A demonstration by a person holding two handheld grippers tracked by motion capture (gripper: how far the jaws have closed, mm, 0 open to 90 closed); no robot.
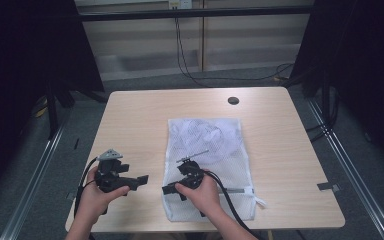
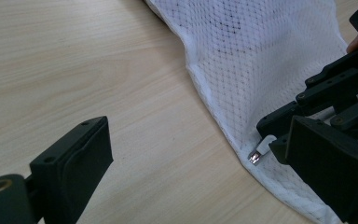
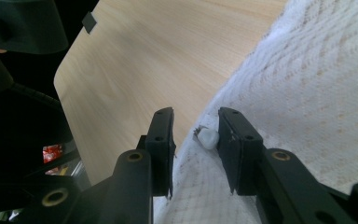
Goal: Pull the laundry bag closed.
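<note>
Right tool (image 3: 196,140) straddles zipper pull (image 3: 208,137) (mesh bag (image 1: 207,150)).

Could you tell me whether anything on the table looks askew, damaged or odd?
Nothing stands out. The white mesh bag lies flat on the table, slightly rumpled at its far end. The right claw straddles its zipper pull.

My right hand (image 1: 200,192) covers part of the mesh bag (image 1: 207,150). From the left gripper view, the bag's far end runs off the frame. I can't tell whether the zipper pull (image 3: 208,138) is pinched.
</note>
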